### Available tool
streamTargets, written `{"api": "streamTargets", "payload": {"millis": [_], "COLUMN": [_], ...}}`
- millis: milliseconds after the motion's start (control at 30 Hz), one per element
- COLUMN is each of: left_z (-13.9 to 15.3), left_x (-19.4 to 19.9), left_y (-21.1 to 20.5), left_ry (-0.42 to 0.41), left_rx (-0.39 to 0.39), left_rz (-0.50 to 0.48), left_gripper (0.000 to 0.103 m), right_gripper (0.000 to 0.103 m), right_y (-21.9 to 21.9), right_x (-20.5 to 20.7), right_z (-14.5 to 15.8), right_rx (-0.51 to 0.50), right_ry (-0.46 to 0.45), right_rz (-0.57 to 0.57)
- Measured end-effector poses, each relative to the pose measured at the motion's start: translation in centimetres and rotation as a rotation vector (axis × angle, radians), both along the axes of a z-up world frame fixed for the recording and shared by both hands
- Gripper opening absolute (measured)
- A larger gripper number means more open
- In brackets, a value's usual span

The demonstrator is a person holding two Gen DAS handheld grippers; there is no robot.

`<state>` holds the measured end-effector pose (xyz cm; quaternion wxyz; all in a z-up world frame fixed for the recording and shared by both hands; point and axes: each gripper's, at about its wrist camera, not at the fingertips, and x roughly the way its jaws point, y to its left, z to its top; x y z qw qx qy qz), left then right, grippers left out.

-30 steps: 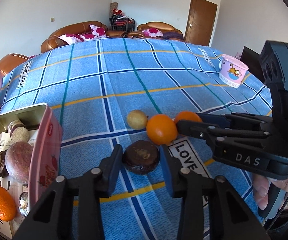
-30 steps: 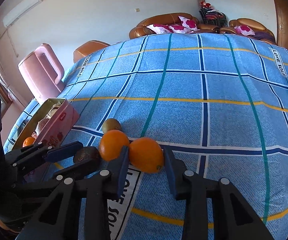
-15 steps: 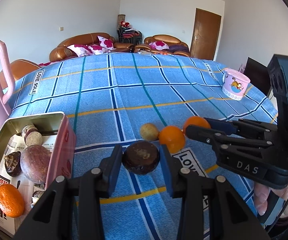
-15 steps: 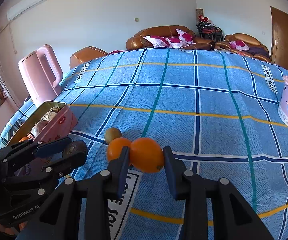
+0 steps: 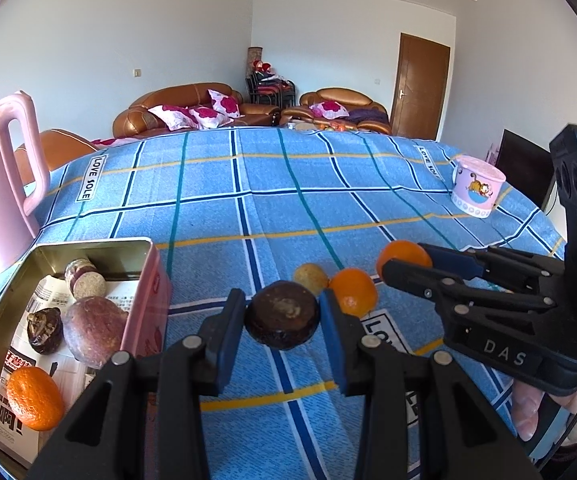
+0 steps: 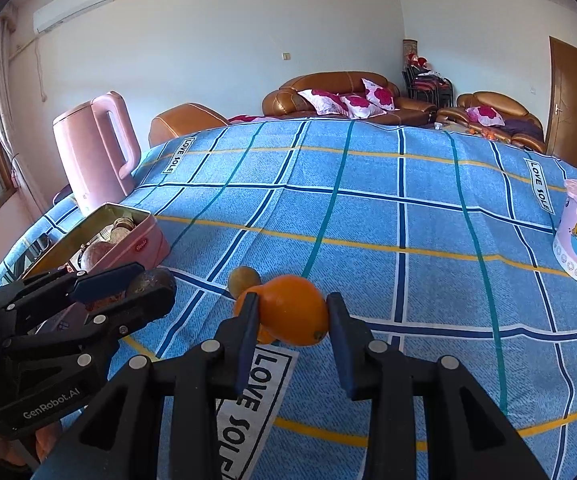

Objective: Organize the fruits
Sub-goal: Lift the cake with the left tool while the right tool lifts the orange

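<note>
My left gripper (image 5: 282, 320) is shut on a dark brown round fruit (image 5: 282, 321) and holds it above the blue checked cloth, just right of the pink tin (image 5: 148, 280). My right gripper (image 6: 292, 314) is shut on an orange (image 6: 293, 309), lifted off the cloth; this orange also shows in the left wrist view (image 5: 402, 255). A second orange (image 5: 353, 292) and a small yellowish fruit (image 5: 310, 278) lie on the cloth between the grippers. The tin holds an orange (image 5: 34, 398), a purple-brown fruit (image 5: 94, 336), a small dark fruit and round biscuits.
A pink kettle (image 5: 0, 184) stands at the left behind the tin. A pink cartoon cup (image 5: 476, 190) stands at the far right of the table. Sofas and a door lie beyond the table's far edge.
Both grippers have risen with their fruit: the dark fruit and the orange have left the cloth. The second orange and the yellowish fruit stay on the table.
</note>
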<state>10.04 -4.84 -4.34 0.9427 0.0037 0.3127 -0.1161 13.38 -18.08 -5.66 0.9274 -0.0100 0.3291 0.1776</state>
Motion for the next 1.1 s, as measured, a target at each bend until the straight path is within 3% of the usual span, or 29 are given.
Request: {"api": "streamTargets", "payload": {"millis": [1100], "left_z": [1.2], "left_x": [-2.0], "left_y": [0.3], "left_ry": [-0.129], "left_rx": [0.009], "left_rz": [0.047], "left_gripper": [0.04], "right_gripper": [0.036], "right_y": [-0.6], "right_x": [-2.1], "right_z": [1.6], "right_rx": [0.025], "right_ry": [-0.146], "right_rz": [-0.019]}}
